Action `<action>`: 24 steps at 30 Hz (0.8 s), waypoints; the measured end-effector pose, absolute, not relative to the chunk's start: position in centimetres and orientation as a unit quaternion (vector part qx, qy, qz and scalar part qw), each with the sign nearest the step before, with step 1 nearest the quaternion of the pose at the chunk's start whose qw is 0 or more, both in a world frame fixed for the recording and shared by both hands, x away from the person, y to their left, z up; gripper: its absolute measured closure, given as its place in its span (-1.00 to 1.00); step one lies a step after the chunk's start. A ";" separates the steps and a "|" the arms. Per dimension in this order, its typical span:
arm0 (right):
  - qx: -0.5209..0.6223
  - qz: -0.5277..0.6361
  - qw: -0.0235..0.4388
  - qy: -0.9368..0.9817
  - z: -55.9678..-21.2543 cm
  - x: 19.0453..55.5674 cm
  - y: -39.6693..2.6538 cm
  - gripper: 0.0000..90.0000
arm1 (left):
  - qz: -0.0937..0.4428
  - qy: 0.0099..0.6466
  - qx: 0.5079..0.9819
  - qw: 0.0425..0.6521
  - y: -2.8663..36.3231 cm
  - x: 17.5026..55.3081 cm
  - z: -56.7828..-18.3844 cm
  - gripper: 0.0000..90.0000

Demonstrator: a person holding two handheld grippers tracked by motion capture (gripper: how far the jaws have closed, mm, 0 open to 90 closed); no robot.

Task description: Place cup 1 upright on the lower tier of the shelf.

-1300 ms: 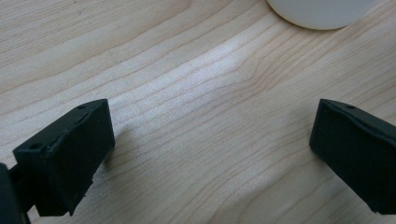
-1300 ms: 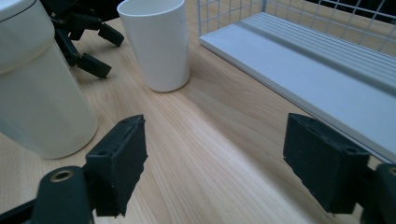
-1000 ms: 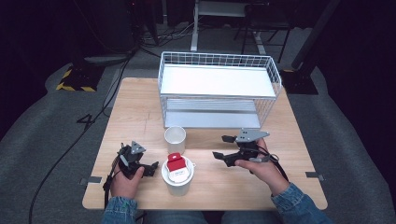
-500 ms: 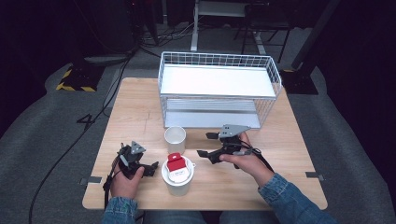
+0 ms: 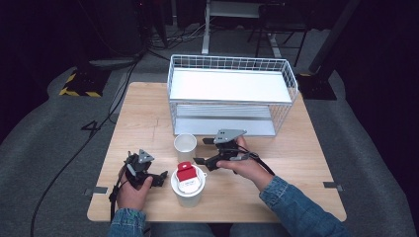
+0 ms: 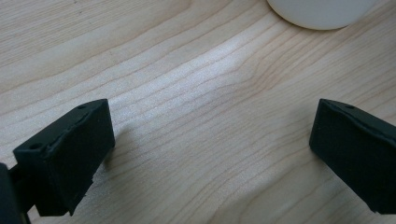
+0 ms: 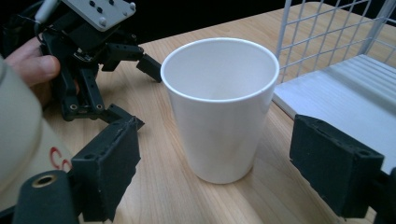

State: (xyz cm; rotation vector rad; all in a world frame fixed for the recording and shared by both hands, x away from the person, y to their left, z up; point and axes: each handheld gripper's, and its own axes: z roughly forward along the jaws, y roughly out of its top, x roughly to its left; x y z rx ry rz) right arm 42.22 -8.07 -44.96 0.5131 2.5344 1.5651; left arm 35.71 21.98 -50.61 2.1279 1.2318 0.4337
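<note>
At the left of the table (image 5: 148,113), the left gripper (image 5: 157,178) rests low on the wood in the person's left hand (image 5: 131,190). Its jaws stand wide apart with bare table between them in the left gripper view. It grasps nothing. It sits just beside the tub (image 5: 188,185), probably parked there so that it is ready to steady the tub.

The tub is a white round container near the front edge, between the two hands. A red-and-white packet (image 5: 185,173) stands in it, leaning out over the rim.

Just behind the tub stands the empty white cup (image 7: 219,107), upright on the table, in front of the lower shelf of the wire rack (image 5: 232,94). The cup is apart from the tub and apart from the rack.

The right gripper (image 5: 201,151), held in the right hand (image 5: 242,165), points left toward the cup. In the right gripper view its jaws are released and stand on either side of the cup, with a gap at each wall; there is no contact. The approach is level and aimed at the cup's mid-height, which suits a side grasp on a tapered wall.

Judgement: the step in hand is the pick-up of the cup. The next move calls for a short advance and a gentle closure, since the thin wall may deform or the light cup may tip.

The rack occupies the far right half of the table, both shelves bare.
</note>
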 end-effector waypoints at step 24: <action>0.189 0.489 0.065 0.849 -48.1 43.7 -3.6 -0.63 | 0.165 0.468 0.809 0.316 22.0 35.8 -50.6 -0.99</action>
